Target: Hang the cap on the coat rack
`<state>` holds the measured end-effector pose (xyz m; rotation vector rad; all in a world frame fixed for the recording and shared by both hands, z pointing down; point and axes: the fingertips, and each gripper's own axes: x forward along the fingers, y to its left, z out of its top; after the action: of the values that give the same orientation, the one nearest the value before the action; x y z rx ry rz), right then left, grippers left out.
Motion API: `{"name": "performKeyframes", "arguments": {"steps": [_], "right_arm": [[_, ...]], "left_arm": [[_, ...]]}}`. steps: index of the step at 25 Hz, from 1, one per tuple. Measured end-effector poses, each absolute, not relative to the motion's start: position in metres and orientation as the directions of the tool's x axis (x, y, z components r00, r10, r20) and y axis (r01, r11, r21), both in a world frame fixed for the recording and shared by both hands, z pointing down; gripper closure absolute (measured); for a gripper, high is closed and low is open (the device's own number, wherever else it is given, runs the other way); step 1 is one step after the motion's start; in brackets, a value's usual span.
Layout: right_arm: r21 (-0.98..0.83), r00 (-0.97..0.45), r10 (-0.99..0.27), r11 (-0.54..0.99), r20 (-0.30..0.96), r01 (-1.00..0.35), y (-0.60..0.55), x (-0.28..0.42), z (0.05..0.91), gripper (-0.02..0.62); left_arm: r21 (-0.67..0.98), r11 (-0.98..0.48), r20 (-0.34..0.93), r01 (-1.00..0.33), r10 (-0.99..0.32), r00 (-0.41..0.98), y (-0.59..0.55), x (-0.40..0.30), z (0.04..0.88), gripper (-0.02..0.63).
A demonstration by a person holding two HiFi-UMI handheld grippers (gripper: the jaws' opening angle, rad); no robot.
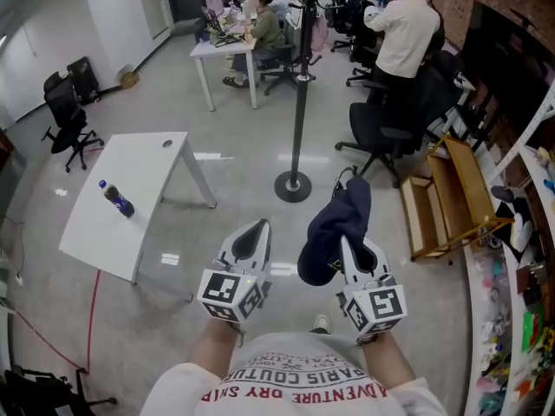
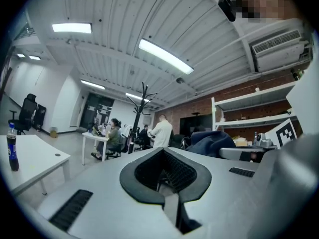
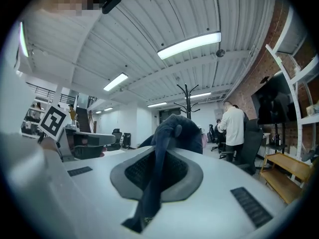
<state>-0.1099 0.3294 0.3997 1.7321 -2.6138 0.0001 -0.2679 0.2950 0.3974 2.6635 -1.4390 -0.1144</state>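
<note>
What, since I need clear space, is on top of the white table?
Only a dark bottle with a blue cap stands on the white table; whatever lies beneath the tabletop is covered.

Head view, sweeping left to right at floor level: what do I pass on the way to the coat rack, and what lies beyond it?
black office chair → white table → coat rack → cap → wooden shelf

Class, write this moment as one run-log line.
right gripper: shut on cap | left gripper: shut, empty | coat rack: ahead, cap not hung
</note>
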Motion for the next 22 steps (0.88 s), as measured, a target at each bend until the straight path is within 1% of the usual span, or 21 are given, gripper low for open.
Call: {"name": "performKeyframes", "arguments": {"steps": [3, 9, 14, 17, 22], "right_arm": [[0.018, -0.419, -0.908, 0.419, -0.001, -0.908, 0.302, -0.069, 0.395, 0.575], [0.010, -0.442, -0.897, 0.442, 0.025, -0.897, 0.260, 0.003, 0.402, 0.575], [0.014, -0.457, -0.889, 0.458, 0.039, -0.889, 0.231, 0.052, 0.402, 0.575], [0.004, -0.458, -0.889, 0.458, 0.026, -0.889, 0.214, 0.074, 0.401, 0.575], [-0.004, -0.446, -0.895, 0.446, 0.026, -0.895, 0.175, 0.100, 0.404, 0.575]], "left_arm": [[0.113, -0.532, -0.014, -0.839, -0.845, 0.534, 0.270, -0.224, 0.392, 0.601], [0.140, -0.508, -0.019, -0.850, -0.860, 0.510, 0.231, -0.153, 0.392, 0.601], [0.129, -0.528, 0.009, -0.840, -0.846, 0.533, 0.206, -0.091, 0.398, 0.601], [0.111, -0.537, 0.014, -0.836, -0.841, 0.541, 0.188, -0.068, 0.394, 0.601], [0.103, -0.533, 0.019, -0.840, -0.843, 0.537, 0.145, -0.051, 0.393, 0.601]]}}
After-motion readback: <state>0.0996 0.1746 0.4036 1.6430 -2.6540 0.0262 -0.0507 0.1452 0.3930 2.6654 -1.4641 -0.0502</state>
